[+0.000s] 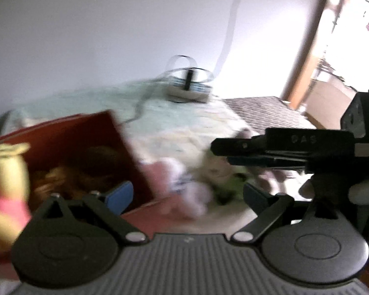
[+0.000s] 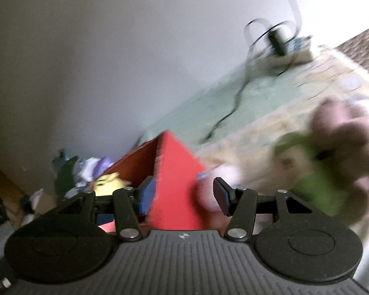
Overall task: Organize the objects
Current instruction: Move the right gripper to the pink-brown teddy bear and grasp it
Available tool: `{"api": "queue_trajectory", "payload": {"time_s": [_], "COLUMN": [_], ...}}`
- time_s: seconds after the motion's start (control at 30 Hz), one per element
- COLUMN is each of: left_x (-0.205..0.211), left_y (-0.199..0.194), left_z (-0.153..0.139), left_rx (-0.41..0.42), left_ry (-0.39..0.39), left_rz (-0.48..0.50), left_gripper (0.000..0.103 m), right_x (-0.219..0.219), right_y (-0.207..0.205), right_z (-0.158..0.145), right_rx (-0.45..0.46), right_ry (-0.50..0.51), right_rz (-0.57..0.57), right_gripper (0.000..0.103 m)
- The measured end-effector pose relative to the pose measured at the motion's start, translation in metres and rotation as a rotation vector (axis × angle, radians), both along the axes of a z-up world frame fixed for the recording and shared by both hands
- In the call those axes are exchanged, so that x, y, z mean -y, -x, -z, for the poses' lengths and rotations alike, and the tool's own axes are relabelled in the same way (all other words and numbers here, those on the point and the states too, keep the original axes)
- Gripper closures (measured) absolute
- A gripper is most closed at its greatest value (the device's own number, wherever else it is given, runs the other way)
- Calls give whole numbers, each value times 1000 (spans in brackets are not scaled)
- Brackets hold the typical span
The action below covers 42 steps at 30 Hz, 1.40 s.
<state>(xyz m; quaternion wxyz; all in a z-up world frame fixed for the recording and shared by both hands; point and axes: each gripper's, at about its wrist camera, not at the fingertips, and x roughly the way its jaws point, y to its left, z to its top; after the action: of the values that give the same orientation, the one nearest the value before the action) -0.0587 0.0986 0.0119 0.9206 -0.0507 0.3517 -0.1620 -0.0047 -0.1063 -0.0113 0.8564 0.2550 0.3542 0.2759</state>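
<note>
A red box stands tilted at the left on the bed, with a brown plush inside and a yellow plush at its near side. My left gripper is open with nothing between its fingers; past it lie a pink-white plush and a green-clothed plush, both blurred. My right gripper is open just above the red box's near corner. Its left pad is on the inner side of the wall. The green-clothed plush lies to the right, and the yellow plush shows in the box.
A pale green bed cover carries a dark cable leading to a small device on a box by the white wall. A dark patterned mat and doorway lie right. Clutter sits on the floor beyond the box.
</note>
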Motion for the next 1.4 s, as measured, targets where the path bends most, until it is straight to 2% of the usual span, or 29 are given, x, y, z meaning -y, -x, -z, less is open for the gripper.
{"api": "queue_trajectory", "payload": {"time_s": [0.17, 0.27, 0.47, 0.57, 0.87, 1.03, 1.1, 1.17, 1.2, 1.27, 1.33, 1.4], "left_x": [49, 77, 128, 142, 171, 177, 175, 173, 173, 173, 173, 174], "left_y": [-29, -43, -63, -75, -97, -109, -114, -120, -123, -128, -132, -134], "left_z": [15, 24, 36, 42, 73, 84, 88, 91, 93, 96, 99, 102], "left_rx": [-69, -108, -131, -159, -278, -307, -319, -330, -336, -348, -354, -357], "left_ry": [65, 102, 62, 76, 167, 193, 210, 221, 224, 224, 222, 227], "left_rz": [103, 136, 168, 187, 229, 239, 241, 242, 240, 241, 241, 252], "left_gripper": [6, 2, 2, 2, 2, 3, 6, 17, 18, 20, 21, 22], "right_x": [52, 77, 108, 117, 126, 129, 129, 126, 123, 118, 118, 124], "right_y": [3, 3, -9, -16, -42, -60, -67, -72, -75, -78, -79, -79], "right_z": [2, 6, 15, 22, 46, 57, 60, 64, 67, 69, 71, 72], "right_rx": [36, 43, 40, 27, -31, -68, -84, -105, -118, -117, -118, -135], "right_ry": [94, 127, 168, 179, 202, 191, 168, 151, 149, 168, 181, 153], "right_rz": [81, 118, 166, 160, 88, 44, 16, -24, -44, -58, -61, -58], "right_gripper": [47, 47, 47, 47, 46, 47, 48, 48, 48, 57, 61, 63]}}
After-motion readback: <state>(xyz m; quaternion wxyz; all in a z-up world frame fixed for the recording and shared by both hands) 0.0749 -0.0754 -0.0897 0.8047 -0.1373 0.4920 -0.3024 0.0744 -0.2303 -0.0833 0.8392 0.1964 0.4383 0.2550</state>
